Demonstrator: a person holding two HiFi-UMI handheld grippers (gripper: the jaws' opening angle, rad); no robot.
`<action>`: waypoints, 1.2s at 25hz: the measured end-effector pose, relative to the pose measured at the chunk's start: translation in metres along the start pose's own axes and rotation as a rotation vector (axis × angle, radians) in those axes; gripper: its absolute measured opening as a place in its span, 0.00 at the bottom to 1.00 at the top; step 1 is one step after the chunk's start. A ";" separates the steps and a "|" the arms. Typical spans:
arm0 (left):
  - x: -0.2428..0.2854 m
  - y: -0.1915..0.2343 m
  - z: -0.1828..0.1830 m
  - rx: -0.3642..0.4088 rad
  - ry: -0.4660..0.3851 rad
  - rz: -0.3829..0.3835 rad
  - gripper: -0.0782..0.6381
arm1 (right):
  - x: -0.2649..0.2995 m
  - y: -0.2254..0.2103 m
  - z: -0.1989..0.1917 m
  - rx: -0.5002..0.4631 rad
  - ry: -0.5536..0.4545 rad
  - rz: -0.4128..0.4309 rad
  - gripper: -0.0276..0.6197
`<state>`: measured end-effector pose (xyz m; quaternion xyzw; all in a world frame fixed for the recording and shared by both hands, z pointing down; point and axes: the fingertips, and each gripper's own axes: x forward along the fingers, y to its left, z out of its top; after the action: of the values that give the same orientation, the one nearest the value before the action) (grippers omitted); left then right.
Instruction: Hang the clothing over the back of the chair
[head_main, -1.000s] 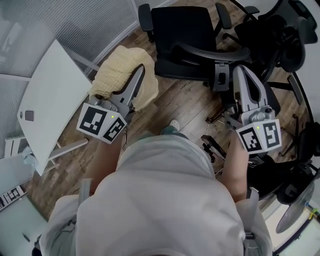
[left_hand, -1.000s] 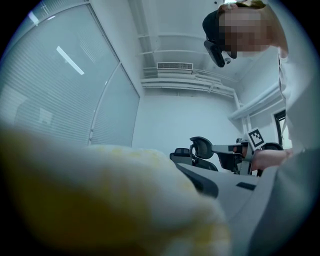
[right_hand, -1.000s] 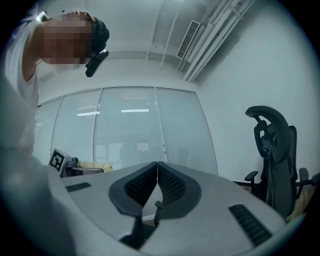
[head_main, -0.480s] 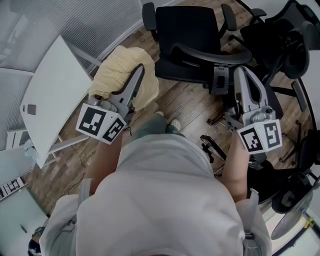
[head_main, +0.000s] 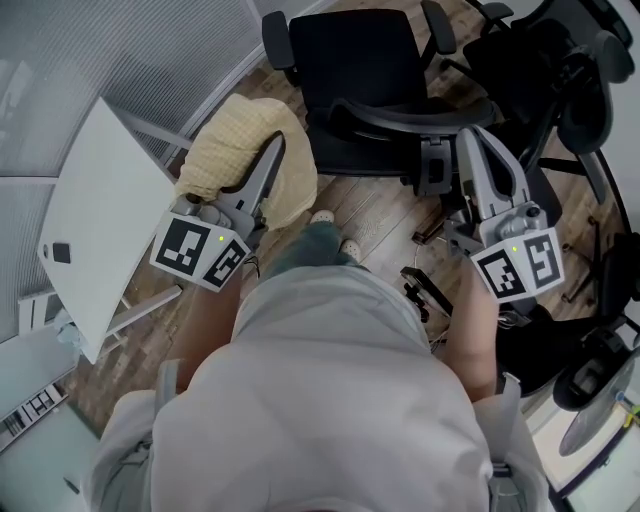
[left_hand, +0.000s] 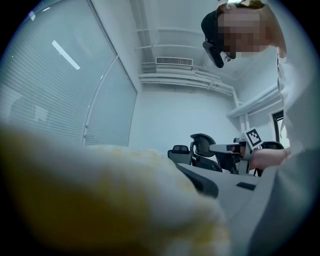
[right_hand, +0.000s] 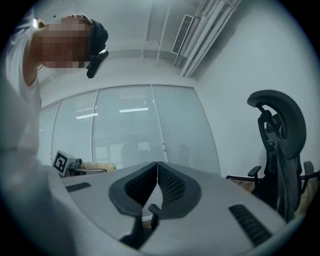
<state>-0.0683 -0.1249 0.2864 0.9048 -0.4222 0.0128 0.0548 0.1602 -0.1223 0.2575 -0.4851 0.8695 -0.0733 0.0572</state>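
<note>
Left gripper (head_main: 272, 158): jaws part-way closed and clamped on the clothing; tool held level, pointing away from the person toward the chair.
Clothing (head_main: 232, 150): pale yellow, textured fabric, bunched in a heap around and over the left jaws; carried in the air above the wooden floor (head_main: 380, 215), between the table and the chair.
Clothing, left gripper view: blurred yellow mass (left_hand: 100, 200) fills the lower left of the frame and hides one jaw; the other jaw shows as a grey bar at lower right.
Right gripper (head_main: 478, 142): jaws together, pads touching along their whole length (right_hand: 157, 175); nothing between them.
Right gripper position: level, beside the chair's backrest at its right end, apart from the clothing.
Chair (head_main: 360, 60): black office chair with armrests, directly ahead of the person; its curved backrest (head_main: 410, 108) faces the person and carries no fabric.
Clothing to chair: near the backrest's left end; contact cannot be determined.
Table (head_main: 95, 215): white, to the left of the left gripper.
Other chairs (head_main: 560, 70): black, grouped at upper right.
</note>
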 end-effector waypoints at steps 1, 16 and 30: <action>0.003 0.003 0.000 -0.001 0.004 -0.008 0.29 | 0.003 -0.001 0.001 -0.002 0.000 -0.005 0.08; 0.053 0.025 0.001 -0.015 0.048 -0.261 0.29 | 0.043 -0.009 0.017 -0.050 0.001 -0.090 0.08; 0.094 0.042 0.003 -0.059 0.057 -0.429 0.29 | 0.060 -0.029 0.022 -0.066 -0.021 -0.192 0.08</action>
<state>-0.0395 -0.2237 0.2933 0.9712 -0.2186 0.0140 0.0944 0.1570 -0.1900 0.2393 -0.5687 0.8202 -0.0446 0.0429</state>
